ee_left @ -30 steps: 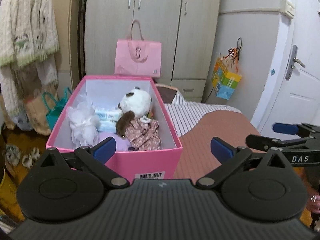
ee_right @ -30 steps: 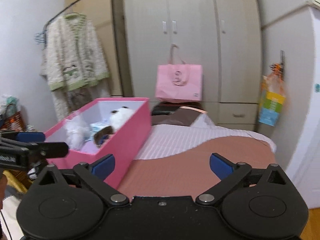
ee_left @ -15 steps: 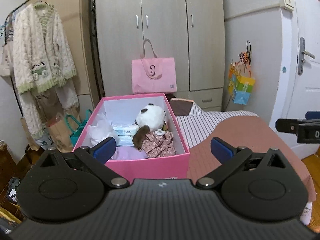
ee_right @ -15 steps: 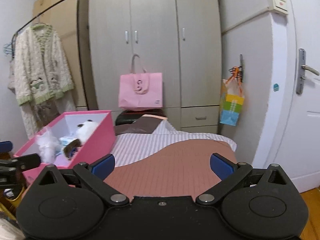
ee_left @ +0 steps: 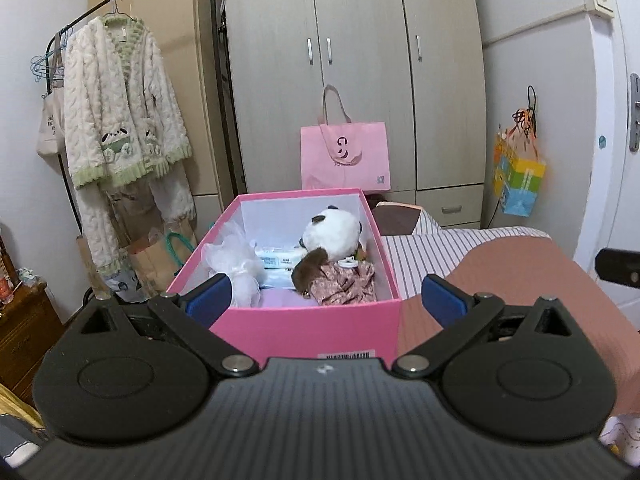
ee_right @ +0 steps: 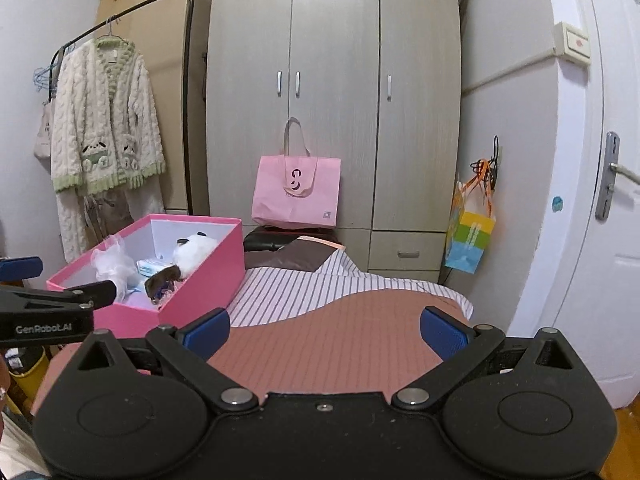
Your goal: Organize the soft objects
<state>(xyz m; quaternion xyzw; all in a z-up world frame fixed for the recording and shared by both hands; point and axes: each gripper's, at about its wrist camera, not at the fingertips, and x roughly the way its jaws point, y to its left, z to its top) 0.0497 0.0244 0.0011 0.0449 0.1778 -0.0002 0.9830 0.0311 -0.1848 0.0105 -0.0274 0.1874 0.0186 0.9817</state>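
Observation:
A pink box (ee_left: 304, 328) stands on the bed's left side and also shows in the right wrist view (ee_right: 200, 280). It holds a panda plush (ee_left: 332, 230), a floral cloth doll (ee_left: 340, 282), a white mesh puff (ee_left: 236, 260), a wipes pack (ee_left: 278, 258) and a lilac cloth (ee_left: 280, 298). My left gripper (ee_left: 326, 298) is open and empty, raised in front of the box's near end. My right gripper (ee_right: 324, 330) is open and empty above the brown bedspread (ee_right: 340, 336), to the right of the box.
A wardrobe (ee_right: 332, 100) stands behind the bed with a pink tote bag (ee_right: 296, 192) before it. A clothes rack with a fluffy robe (ee_left: 120, 140) is at the left. A colourful gift bag (ee_right: 470, 236) hangs by the white door (ee_right: 600, 200). Striped sheet (ee_right: 296, 292) covers the bed's far end.
Both grippers have drawn back and tilted up from the box, so more of the room shows. Both stay open and empty. The box's contents have not moved.

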